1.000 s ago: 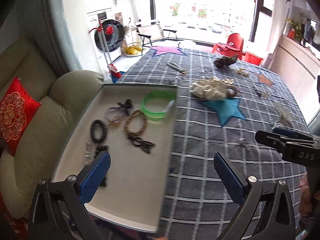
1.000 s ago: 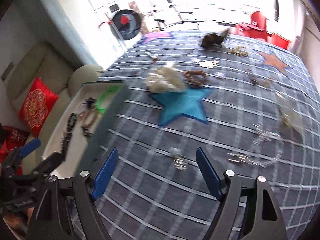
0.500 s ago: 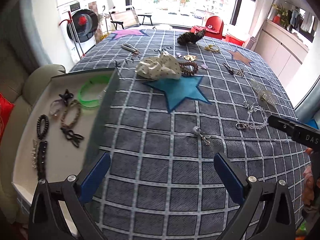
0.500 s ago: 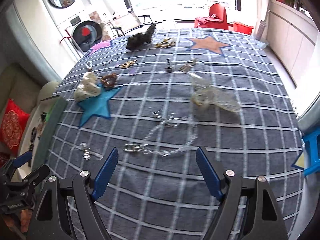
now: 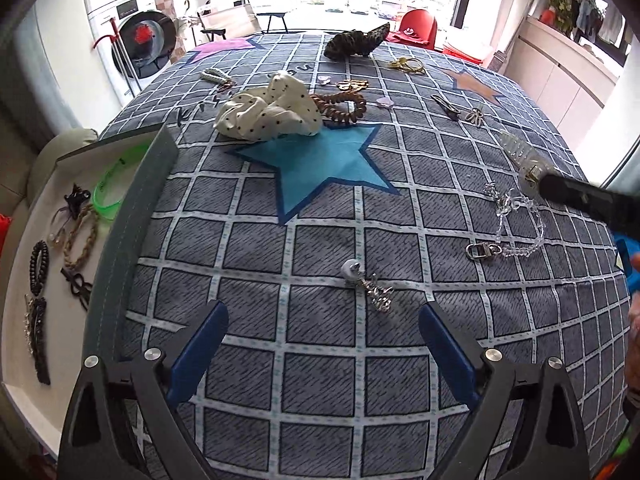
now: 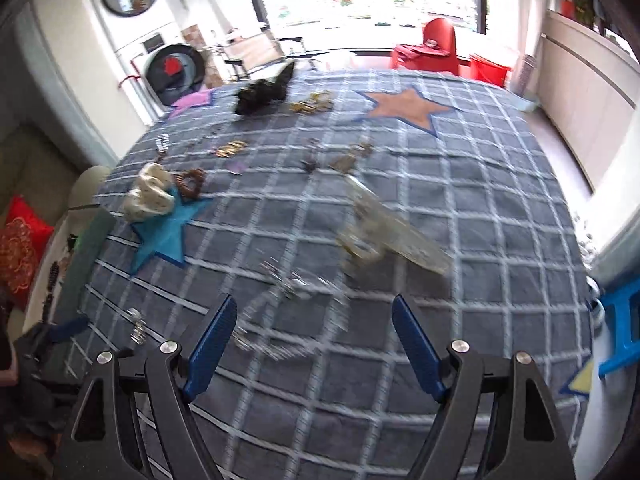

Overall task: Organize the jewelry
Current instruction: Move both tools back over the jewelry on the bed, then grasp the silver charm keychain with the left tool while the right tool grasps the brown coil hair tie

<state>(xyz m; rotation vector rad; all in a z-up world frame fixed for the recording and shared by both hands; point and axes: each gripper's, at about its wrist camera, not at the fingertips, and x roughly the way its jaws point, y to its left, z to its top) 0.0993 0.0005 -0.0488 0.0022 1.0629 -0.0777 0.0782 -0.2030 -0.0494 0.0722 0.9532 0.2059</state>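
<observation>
A white tray [image 5: 132, 216] at the left edge holds a green bangle [image 5: 112, 192], a braided bracelet [image 5: 82, 236] and several dark hair pieces. My left gripper [image 5: 322, 316] hovers over the checked cloth; its jaws are closing with nothing between them. A small silver charm [image 5: 366, 284] lies just beyond its tips. A clear bead chain [image 5: 508, 232] with a metal clasp lies to the right. My right gripper [image 6: 314, 308] is open above that bead chain [image 6: 288, 312], which is blurred. A clear claw clip [image 6: 384, 232] lies further on.
On the cloth lie a polka-dot scrunchie [image 5: 272, 110], a brown coil tie [image 5: 340, 106], a dark scrunchie [image 5: 356, 44] and several small clips. A sofa with a red cushion [image 6: 20, 256] is at the left. A blue stool [image 6: 624, 320] stands to the right.
Both grippers have swung right, away from the tray, and out over the cloth. The left one has sunk closer to the silver charm and its jaws have narrowed slightly.
</observation>
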